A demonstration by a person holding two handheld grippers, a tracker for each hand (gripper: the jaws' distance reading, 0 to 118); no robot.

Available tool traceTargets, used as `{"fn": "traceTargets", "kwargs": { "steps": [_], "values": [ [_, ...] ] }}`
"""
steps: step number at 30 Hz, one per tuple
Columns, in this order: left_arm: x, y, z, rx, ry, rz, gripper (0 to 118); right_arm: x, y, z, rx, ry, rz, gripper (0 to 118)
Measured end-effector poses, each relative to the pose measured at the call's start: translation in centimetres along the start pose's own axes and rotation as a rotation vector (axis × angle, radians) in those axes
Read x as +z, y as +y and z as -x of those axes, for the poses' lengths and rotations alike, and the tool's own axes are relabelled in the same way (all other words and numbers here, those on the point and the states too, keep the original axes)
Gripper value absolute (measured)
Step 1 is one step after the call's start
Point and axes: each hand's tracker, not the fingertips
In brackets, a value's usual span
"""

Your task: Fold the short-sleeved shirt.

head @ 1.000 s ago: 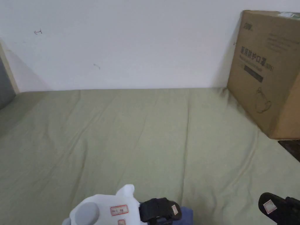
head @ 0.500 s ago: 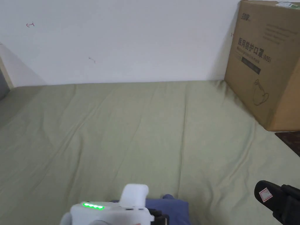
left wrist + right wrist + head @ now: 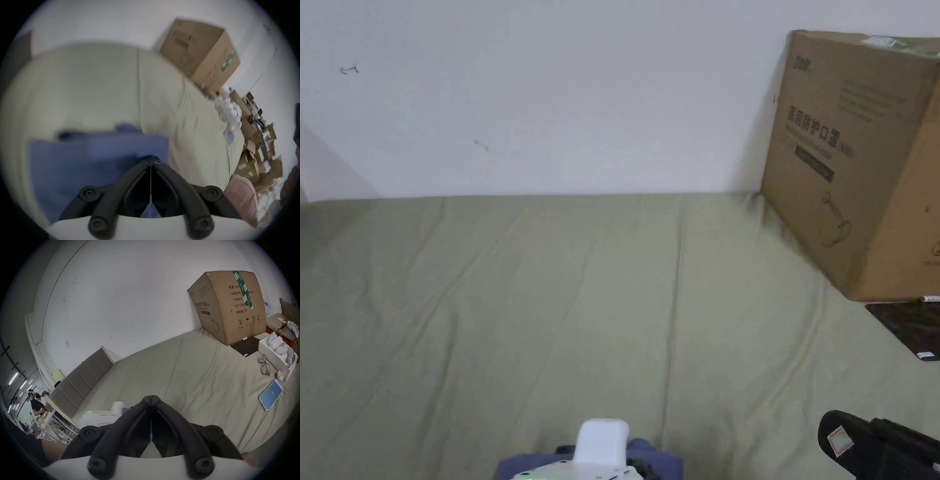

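A blue short-sleeved shirt (image 3: 81, 162) lies folded into a flat rectangle on the olive bed sheet (image 3: 581, 300); its far edge (image 3: 659, 451) peeks out at the bottom of the head view. My left gripper (image 3: 151, 158) hovers over the shirt's right part with its jaws shut together; its white body (image 3: 602, 445) hides the jaws in the head view. My right gripper (image 3: 151, 396) is shut with nothing in it, above bare sheet to the right of the shirt, and shows as black jaws (image 3: 839, 437) at the lower right.
A large cardboard box (image 3: 856, 162) stands against the wall at the back right, a dark mat (image 3: 909, 328) in front of it. A phone (image 3: 270, 394), glasses (image 3: 264, 365) and a white tray (image 3: 276, 352) of rolled items sit on the right. Grey headboard (image 3: 84, 381) at left.
The left gripper has turned and sunk toward the bottom edge of the head view, over the blue shirt. The right gripper stays low at right. The camera has shifted slightly.
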Motion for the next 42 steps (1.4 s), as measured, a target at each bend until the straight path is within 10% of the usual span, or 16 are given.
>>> {"fn": "traceTargets", "kwargs": {
  "steps": [9, 19, 30, 35, 42],
  "values": [
    [18.7, 3.2, 3.7, -0.036, 0.318, -0.629, 0, 0.6, -1.6, 4.9, 0.302, -0.258, -0.503, 0],
    [20.9, 0.6, 5.7, -0.03, 0.485, -0.667, 0, 0.5, -2.4, 4.9, 0.266, -0.309, -0.491, 0],
    [19.6, -0.4, 9.7, 0.04, 0.432, -0.495, 0, -17.2, -9.6, 3.4, 0.103, -0.022, 0.423, 0],
    [16.7, -0.8, 12.6, 0.011, 0.31, -0.26, 0, -20.7, -12.2, 1.4, 0.159, -0.089, 0.561, 0],
    [11.7, -2.5, 19.8, 0.29, -0.041, -0.04, 10, -21.7, -11.3, -2.7, -0.031, -0.006, 0.604, 0]
  ]
}}
